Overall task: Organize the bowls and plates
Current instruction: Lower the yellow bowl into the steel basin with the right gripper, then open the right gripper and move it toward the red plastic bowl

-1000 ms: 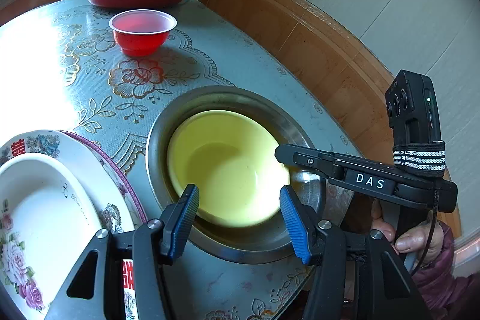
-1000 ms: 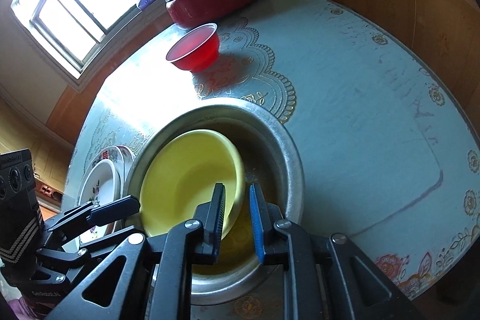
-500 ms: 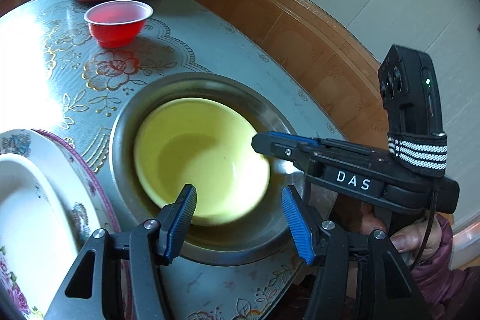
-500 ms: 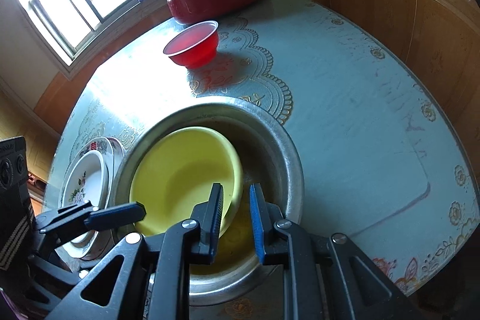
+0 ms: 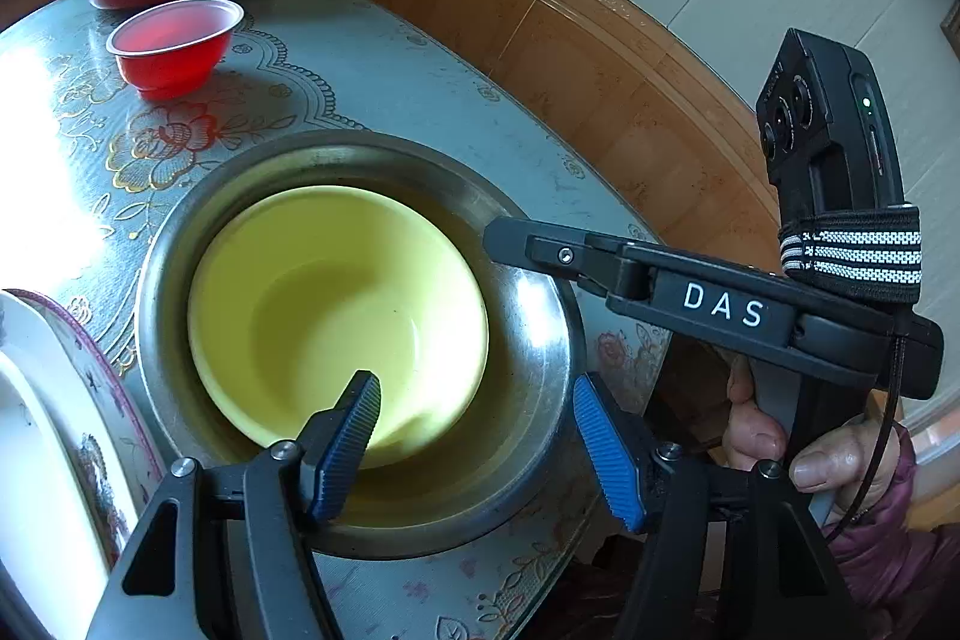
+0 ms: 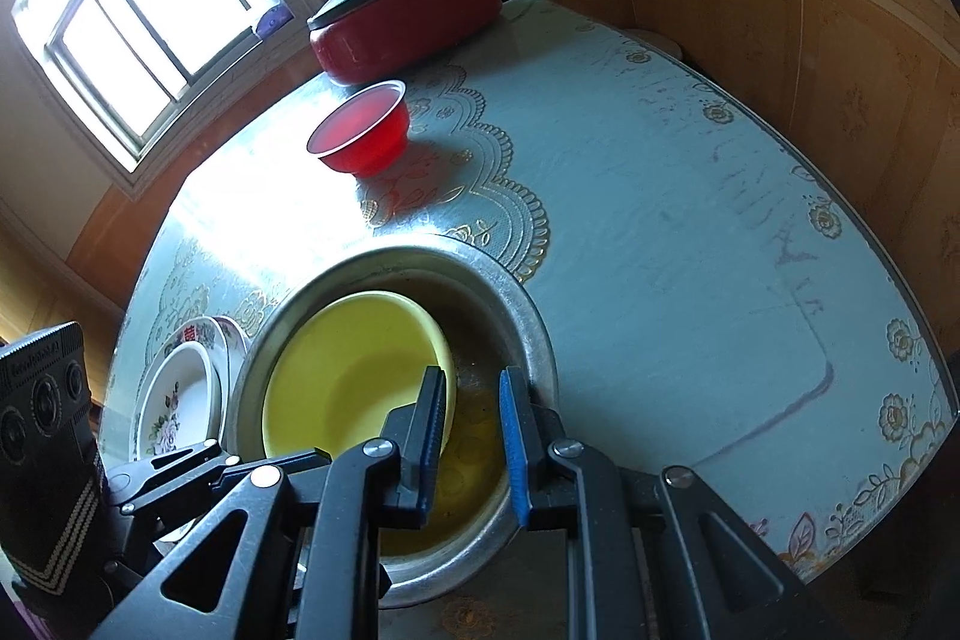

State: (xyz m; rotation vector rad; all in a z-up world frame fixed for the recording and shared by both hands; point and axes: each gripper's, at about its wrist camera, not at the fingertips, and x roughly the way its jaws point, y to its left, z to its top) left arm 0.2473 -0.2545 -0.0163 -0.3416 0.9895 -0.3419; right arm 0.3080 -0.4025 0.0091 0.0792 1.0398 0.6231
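The left hand-held gripper (image 5: pixel 474 436) stands wide, its jaws having just been opening, nothing pressed between them, over the near rim of the yellow bowl (image 5: pixel 336 316). The right hand-held gripper (image 6: pixel 474 436) is narrow, holding nothing visible. The yellow bowl sits inside the metal basin (image 5: pixel 540 340) on the bench (image 6: pixel 660 220), flowered plates (image 6: pixel 180 388) beside it, a red bowl (image 6: pixel 360 136) well apart. If the pads (image 5: pixel 348 436) close on basin and bowl together, both may drag or tip.

Daylight pours through the window (image 6: pixel 138 34), blowing out the tabletop (image 6: pixel 660 232) beside it; the red bowl (image 6: pixel 360 136) casts a soft shadow, and fisheye edges curve and darken.
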